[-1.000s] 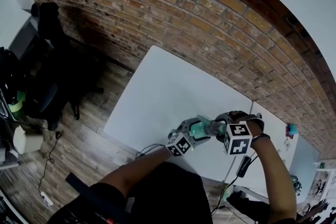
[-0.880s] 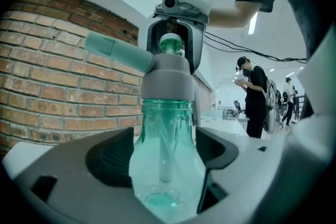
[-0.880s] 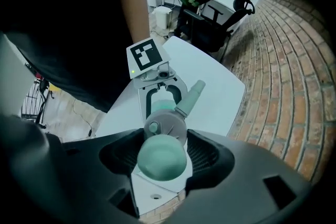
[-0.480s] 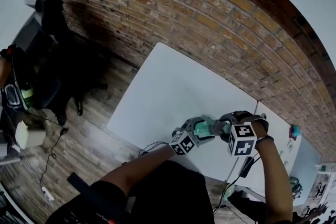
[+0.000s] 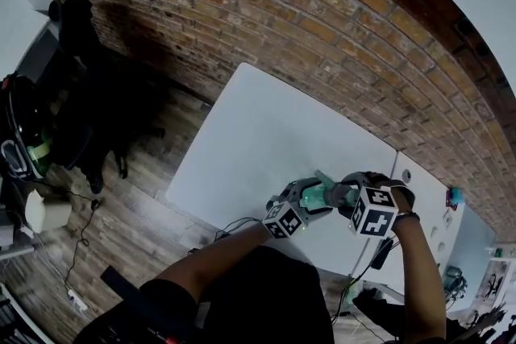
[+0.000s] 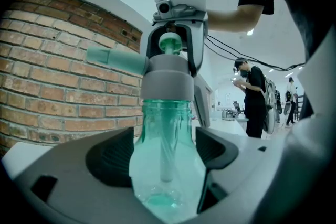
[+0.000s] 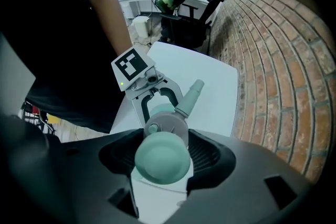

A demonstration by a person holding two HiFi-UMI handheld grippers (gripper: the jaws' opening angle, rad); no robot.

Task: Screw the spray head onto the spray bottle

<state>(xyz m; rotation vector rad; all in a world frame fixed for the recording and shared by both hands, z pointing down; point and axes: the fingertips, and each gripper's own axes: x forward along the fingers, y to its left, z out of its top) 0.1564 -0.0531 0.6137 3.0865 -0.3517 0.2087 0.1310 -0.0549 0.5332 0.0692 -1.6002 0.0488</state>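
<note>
In the right gripper view the spray head (image 7: 163,157) hides most of the spray bottle (image 6: 167,165).

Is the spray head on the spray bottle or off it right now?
On: the grey collar of the spray head caps the neck of the spray bottle, dip tube inside. Fully tight: cannot tell.

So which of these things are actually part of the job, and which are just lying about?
In the job:
spray bottle, gripped by the left gripper
spray head, gripped from above by the right gripper

Lying about:
white table
office chair
brick wall
</note>
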